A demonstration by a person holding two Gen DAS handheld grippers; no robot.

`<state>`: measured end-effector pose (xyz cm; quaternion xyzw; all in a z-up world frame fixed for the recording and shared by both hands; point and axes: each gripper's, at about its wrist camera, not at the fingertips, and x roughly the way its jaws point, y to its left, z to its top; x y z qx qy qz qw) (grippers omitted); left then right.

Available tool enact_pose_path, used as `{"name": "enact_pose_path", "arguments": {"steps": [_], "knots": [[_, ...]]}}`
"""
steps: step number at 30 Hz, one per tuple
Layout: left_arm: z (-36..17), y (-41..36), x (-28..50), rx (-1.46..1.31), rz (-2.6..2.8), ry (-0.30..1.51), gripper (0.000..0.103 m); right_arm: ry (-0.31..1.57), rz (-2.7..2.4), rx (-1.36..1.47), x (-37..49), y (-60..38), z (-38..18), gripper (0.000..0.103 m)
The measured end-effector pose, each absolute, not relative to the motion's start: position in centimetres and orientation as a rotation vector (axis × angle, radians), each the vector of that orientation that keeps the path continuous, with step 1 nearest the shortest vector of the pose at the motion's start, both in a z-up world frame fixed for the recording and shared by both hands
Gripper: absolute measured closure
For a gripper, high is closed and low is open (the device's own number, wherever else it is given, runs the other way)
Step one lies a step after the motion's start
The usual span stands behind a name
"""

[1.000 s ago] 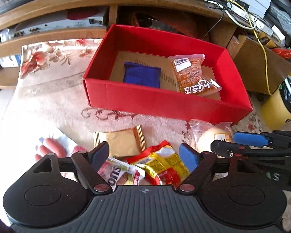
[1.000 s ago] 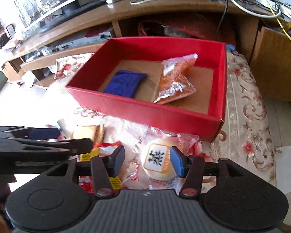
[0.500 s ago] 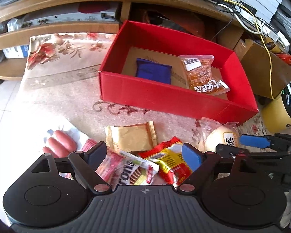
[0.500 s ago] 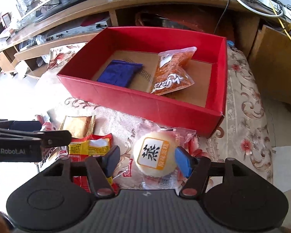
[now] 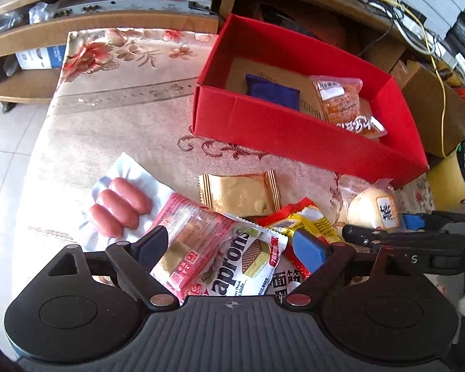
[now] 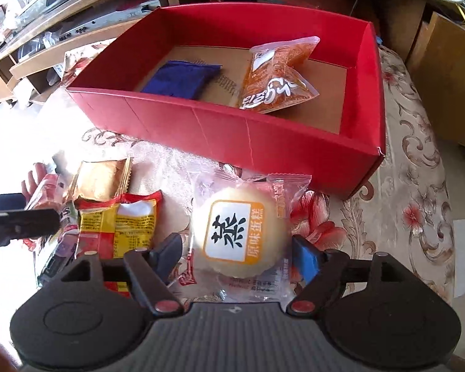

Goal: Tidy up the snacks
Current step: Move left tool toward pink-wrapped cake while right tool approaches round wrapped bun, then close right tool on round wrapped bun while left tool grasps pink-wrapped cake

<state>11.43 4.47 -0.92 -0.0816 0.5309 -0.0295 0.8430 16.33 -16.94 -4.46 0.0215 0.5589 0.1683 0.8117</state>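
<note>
Pink sausage pack (image 5: 121, 206), then wafer packet (image 5: 248, 257) between the spread fingers of the left claw (image 5: 231, 245), untouched. Further right, steamed cake (image 6: 237, 232) framed by the wide-apart right claw (image 6: 237, 252), on floral cloth (image 6: 412, 210). Beyond, red box (image 6: 263, 142) holding blue pouch (image 6: 181, 79) and orange bag (image 6: 276, 77).

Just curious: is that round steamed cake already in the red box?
No, the steamed cake lies on the cloth outside the red box.

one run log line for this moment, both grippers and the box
left gripper open over wafer pack | right gripper open around steamed cake | red box holds two packs
</note>
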Motion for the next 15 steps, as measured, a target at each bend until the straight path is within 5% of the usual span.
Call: {"name": "enact_pose_path", "arguments": {"steps": [2, 8, 13, 15], "knots": [[-0.7, 4.9, 11.4, -0.186, -0.055, 1.114, 0.011, 1.208, 0.377, 0.083, 16.6, -17.1, -4.7, 0.012], [-0.8, 6.2, 11.7, -0.207, -0.02, 1.114, 0.01, 1.226, 0.376, 0.184, 17.0, -18.0, -4.7, 0.004], [-1.3, 7.4, 12.2, -0.197, 0.011, 1.122, 0.009, 1.192, 0.335, 0.022, 16.2, -17.0, -4.1, 0.042], [-1.7, 7.8, 12.4, -0.198, 0.021, 1.135, 0.008, 1.183, 0.351, 0.021, 16.1, -17.1, -3.8, 0.047]]}}
